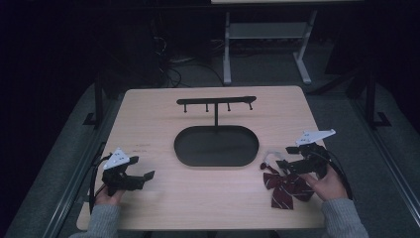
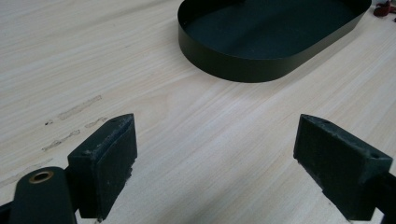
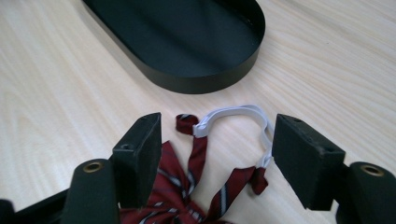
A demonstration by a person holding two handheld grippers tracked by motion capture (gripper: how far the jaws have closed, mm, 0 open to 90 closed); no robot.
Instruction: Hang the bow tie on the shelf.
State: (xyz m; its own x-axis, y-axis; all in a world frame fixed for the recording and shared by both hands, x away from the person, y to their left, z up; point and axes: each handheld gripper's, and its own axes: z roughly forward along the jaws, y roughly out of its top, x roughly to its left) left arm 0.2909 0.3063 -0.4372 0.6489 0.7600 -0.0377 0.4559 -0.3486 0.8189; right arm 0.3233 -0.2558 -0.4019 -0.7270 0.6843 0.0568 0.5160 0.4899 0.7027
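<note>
Bow tie: the dark red striped bow tie (image 3: 187,186) lies flat on the wooden surface (image 1: 163,119), near the right front edge, just beside the black oval tray (image 1: 216,146) but not touching it.

Strap: its white elastic loop (image 3: 238,114) arches up toward the tray, with the red tails running back to the knot.

Right gripper: the right gripper (image 3: 217,154) hovers right over the tie, fingers (image 3: 140,154) wide apart and holding nothing, the loop sitting between them.

Left gripper: the left gripper (image 2: 215,163) is parked well apart on the far side of the surface, fingers spread wide too, nothing between them but bare wood.

Stand: a hook rail (image 1: 216,101) rises from the back of the tray, probably where the tie ends up.

Risk: honestly the strap looks thin and flat, so closing on it could just pinch the wood and slide off. Grabbing one tail instead could leave the bow dangling lopsided, and dragging it could snag the tray's rim.
</note>
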